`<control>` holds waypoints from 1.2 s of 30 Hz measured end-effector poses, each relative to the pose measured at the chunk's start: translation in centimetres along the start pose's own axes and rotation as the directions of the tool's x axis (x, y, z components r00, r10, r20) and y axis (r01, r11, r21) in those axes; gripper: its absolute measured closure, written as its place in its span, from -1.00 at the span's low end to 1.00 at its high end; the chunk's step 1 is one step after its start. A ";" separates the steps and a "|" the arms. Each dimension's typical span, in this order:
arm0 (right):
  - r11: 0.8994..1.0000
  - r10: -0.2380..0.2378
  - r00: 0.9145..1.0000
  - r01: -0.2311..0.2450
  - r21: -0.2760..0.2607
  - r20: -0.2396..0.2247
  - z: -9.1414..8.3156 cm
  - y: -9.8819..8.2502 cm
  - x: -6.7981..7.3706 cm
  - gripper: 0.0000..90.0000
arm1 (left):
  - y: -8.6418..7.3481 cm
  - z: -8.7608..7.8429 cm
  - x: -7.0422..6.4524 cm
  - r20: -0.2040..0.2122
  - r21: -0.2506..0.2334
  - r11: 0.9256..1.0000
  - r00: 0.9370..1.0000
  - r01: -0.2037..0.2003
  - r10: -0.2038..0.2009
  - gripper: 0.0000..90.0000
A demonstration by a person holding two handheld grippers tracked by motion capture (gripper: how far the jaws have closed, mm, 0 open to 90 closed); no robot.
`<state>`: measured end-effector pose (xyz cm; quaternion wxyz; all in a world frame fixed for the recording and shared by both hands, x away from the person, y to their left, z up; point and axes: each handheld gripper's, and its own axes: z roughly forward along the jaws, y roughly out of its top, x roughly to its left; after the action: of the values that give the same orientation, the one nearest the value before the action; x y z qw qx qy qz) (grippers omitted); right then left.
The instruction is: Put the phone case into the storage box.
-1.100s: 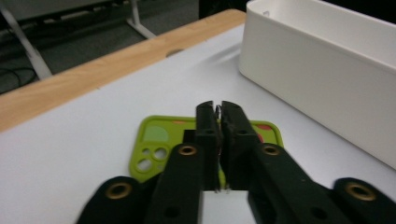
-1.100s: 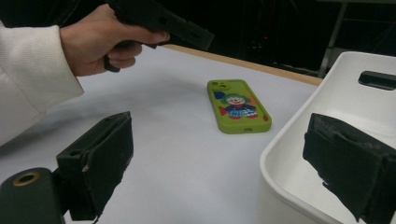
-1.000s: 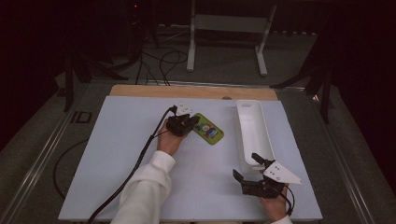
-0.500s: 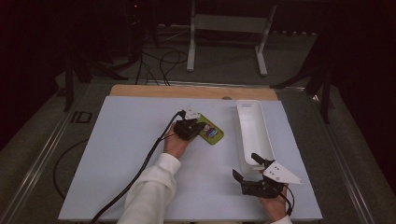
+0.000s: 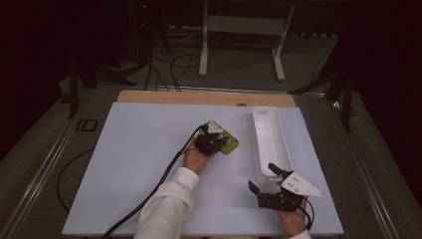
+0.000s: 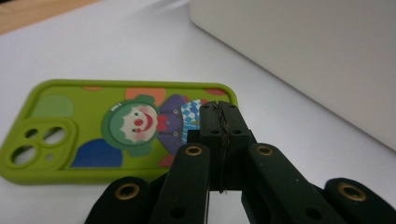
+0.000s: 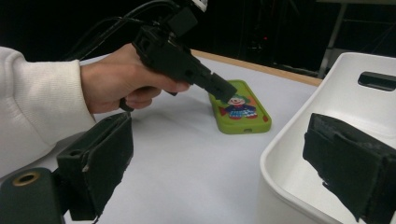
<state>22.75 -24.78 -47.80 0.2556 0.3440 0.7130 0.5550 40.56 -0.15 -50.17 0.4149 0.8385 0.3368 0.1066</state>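
two grippers work over a pale blue table (image 5: 139, 164) with a wooden strip along its far edge, in a dim room.

a long white tray (image 5: 268, 134) lies along the table's right side, running from far to near, its inside bare. in the right gripper view its near wall (image 7: 299, 172) fills the lower right corner, and a slot handle is cut in its far end.

a person's left arm in a white sleeve (image 5: 166, 206) comes in from the bottom edge. the left gripper (image 5: 215, 141) is held near the middle of the table, its black jaws pressed together with nothing between them. in the left gripper view the closed tips hang just over the near edge of the phone case; whether they touch it cannot be told.

the right gripper (image 5: 263, 179) sits near the front edge, just beside the tray's near end, jaws wide apart and empty.

the green phone case (image 6: 116, 128) lies flat on the table, just left of the tray and apart from it, back side up. it bears a cartoon clown with a green ruff, a red nose and coloured patches, and camera cut-outs at one end. no readable writing or brand shows.
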 end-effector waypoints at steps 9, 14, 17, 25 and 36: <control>1.000 0.000 1.000 0.000 -0.002 0.000 0.0 0.0 0.0 -0.81 | -0.4 1.0 -0.4 0.010 0.040 0.999 1.000 0.010 -0.011 1.00; 1.000 0.001 1.000 -0.001 -0.002 0.000 0.0 0.0 0.0 -0.81 | -0.5 1.4 -0.6 0.010 0.056 0.998 1.000 0.015 -0.015 1.00; 1.000 0.002 1.000 -0.002 -0.003 -0.001 0.0 0.0 0.0 -0.81 | -0.5 1.6 -0.7 0.009 0.066 0.998 1.000 0.015 -0.016 1.00; 1.000 0.001 1.000 -0.001 -0.003 0.001 0.0 0.0 0.0 -0.81 | -0.6 1.7 -0.7 0.013 0.077 0.997 1.000 0.023 -0.024 1.00; 1.000 0.005 1.000 -0.005 -0.003 0.004 -0.1 0.0 0.0 -0.81 | -0.6 1.1 -0.8 -0.001 0.110 0.994 1.000 0.013 -0.013 1.00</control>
<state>22.70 -24.82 -47.79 0.2560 0.3463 0.7108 0.5561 40.20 -1.14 -51.26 0.3690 0.8577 0.3477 0.0852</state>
